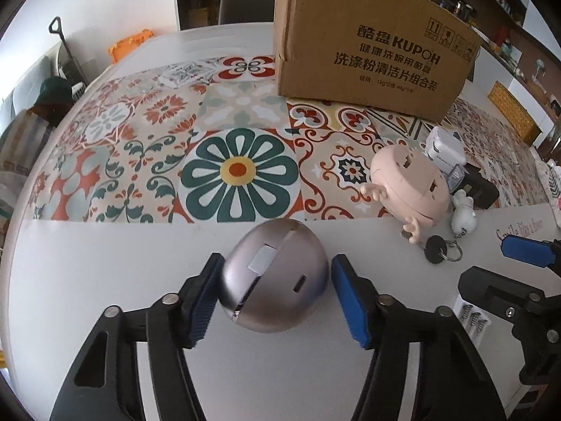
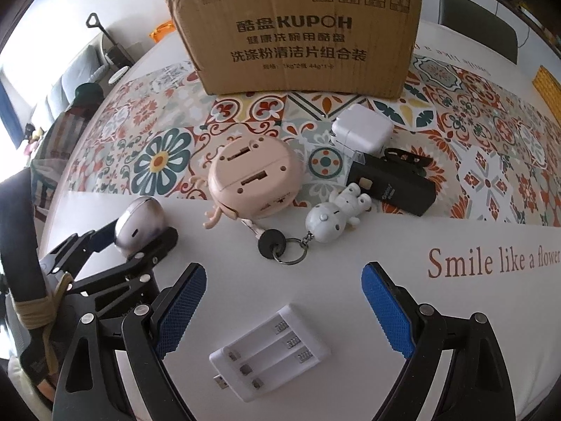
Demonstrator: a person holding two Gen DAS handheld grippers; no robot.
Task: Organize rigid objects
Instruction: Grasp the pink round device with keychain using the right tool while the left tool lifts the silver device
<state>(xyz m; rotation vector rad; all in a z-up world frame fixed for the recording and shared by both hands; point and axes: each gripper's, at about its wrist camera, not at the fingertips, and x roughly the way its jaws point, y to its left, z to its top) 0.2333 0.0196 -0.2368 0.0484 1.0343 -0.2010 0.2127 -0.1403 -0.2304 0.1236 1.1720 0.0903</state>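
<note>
A silver egg-shaped case (image 1: pixel 277 280) lies on the white table (image 1: pixel 105 263), between the fingers of my left gripper (image 1: pixel 277 259). The left pad touches its side and a thin gap shows at the right pad. In the right wrist view the same case (image 2: pixel 140 221) sits in the left gripper (image 2: pixel 140 235) at the far left. My right gripper (image 2: pixel 284 270) stands open above a white three-slot battery charger (image 2: pixel 270 351), and its pads are clear of it. One of its blue pads (image 1: pixel 526 251) shows at the right edge of the left wrist view.
A cardboard box (image 2: pixel 301 35) stands at the back on a patterned mat (image 2: pixel 491 175). In front of it lie a pink round toy (image 2: pixel 252 179), a white bear keychain (image 2: pixel 333 217), a white power adapter (image 2: pixel 361 129) and a black box (image 2: pixel 396 182).
</note>
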